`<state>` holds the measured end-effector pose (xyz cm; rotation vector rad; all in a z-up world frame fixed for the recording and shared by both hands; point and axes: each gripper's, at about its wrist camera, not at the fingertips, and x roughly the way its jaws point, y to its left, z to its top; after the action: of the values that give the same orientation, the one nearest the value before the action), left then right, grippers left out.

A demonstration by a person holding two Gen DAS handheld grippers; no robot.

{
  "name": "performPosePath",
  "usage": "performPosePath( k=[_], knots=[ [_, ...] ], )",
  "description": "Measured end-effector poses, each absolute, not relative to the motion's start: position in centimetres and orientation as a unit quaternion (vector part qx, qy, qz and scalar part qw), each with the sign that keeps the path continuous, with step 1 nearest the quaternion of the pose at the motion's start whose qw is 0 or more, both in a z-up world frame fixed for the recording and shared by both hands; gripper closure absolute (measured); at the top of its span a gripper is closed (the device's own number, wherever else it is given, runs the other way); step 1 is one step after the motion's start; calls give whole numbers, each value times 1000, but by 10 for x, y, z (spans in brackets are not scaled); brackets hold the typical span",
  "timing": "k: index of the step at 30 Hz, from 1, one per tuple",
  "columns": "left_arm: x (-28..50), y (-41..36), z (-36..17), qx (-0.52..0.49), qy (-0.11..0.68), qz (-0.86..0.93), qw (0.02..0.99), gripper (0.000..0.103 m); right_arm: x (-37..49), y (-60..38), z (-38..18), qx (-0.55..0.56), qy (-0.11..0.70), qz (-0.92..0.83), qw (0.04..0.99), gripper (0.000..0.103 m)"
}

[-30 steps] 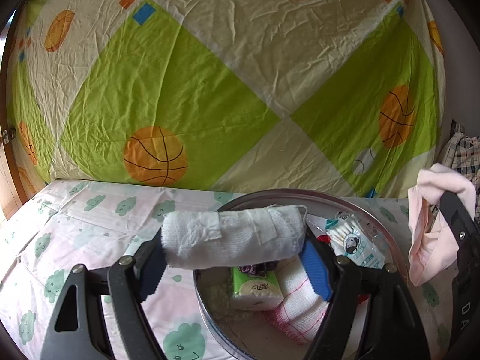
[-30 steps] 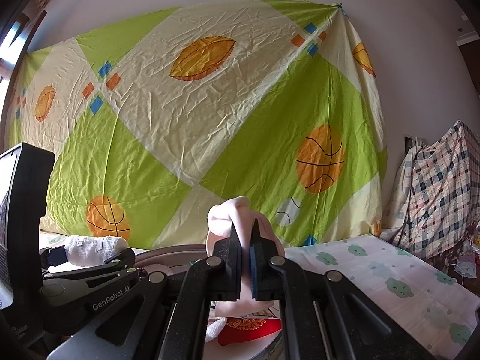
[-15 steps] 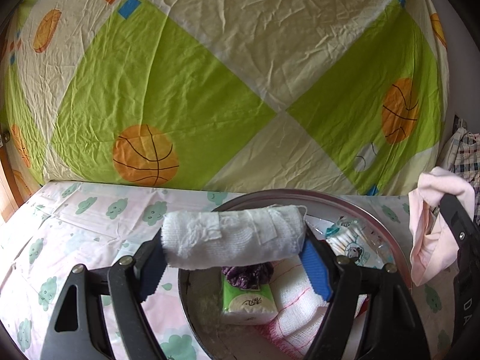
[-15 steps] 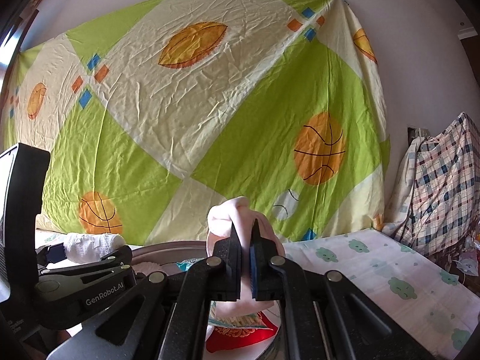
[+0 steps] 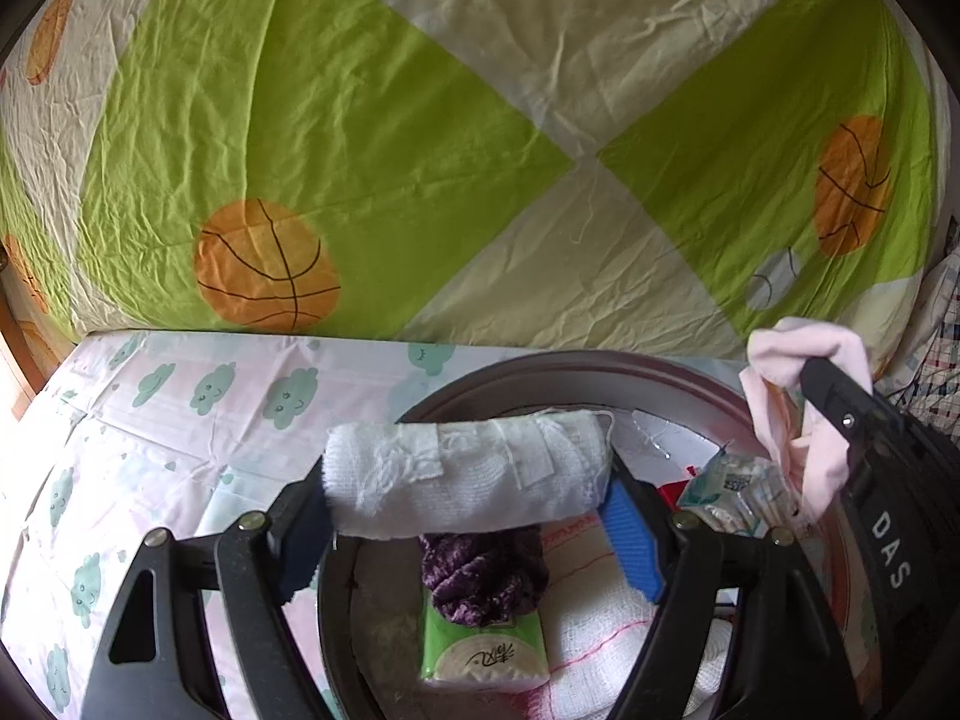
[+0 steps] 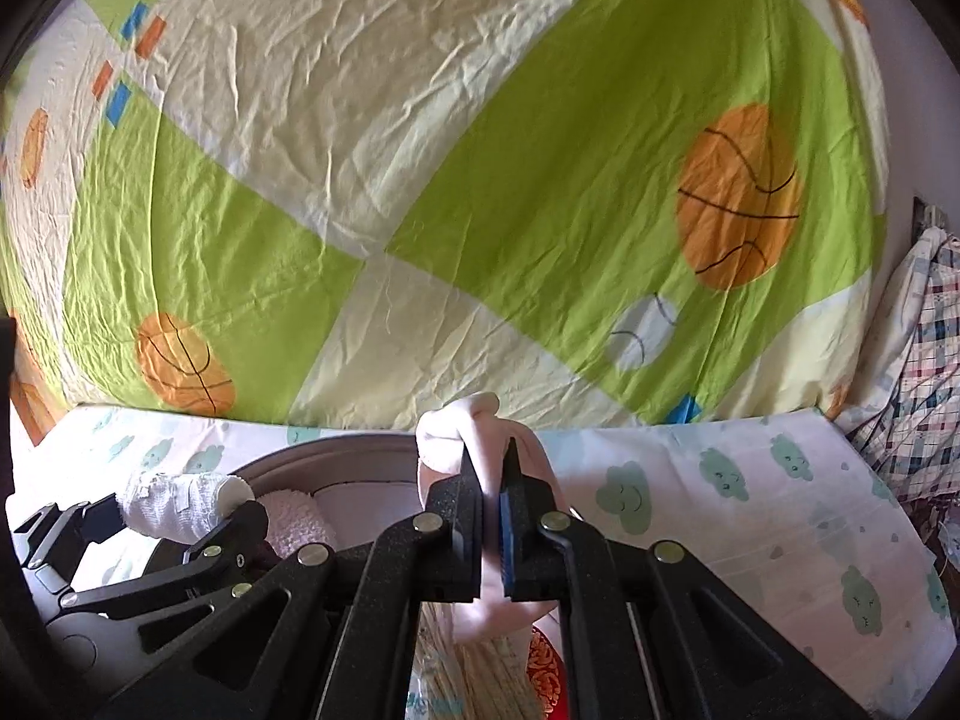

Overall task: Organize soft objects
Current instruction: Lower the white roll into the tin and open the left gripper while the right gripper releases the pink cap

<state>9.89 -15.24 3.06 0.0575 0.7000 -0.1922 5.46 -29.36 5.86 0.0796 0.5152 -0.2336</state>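
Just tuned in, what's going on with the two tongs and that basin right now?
A person is sorting soft things at a round metal basin on the cloud-print sheet. The left tongs grip a rolled white gauze bandage by its ends above the basin. The right tongs are shut on a pink cloth. In the basin lie a green tissue pack, a purple knit piece and a white cloth.
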Motion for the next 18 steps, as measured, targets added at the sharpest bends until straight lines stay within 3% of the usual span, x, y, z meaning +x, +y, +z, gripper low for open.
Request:
performPosePath(
  k=[9,10,11,12,13,14,15,18],
  knots=[
    [124,-155,19,41,401,-89,911,22,112,-299,37,110,375,-46,919,98],
    [126,-154,17,40,408,-90,908,21,117,-301,32,131,390,-32,911,98],
    [127,-153,17,37,412,-90,906,12,121,-304,27,153,399,-19,904,95],
    [129,-152,17,33,416,-88,904,0,123,-308,23,175,406,-10,897,85],
    [130,-150,17,27,419,-90,903,1,124,-312,19,199,411,-3,890,77],
    [130,-148,18,23,418,-94,903,0,123,-315,17,221,410,5,885,56],
    [131,-146,18,22,419,-95,903,0,121,-320,16,245,403,16,882,41],
    [134,-140,19,10,426,-93,900,0,104,-335,21,310,363,48,877,38]
  ],
)
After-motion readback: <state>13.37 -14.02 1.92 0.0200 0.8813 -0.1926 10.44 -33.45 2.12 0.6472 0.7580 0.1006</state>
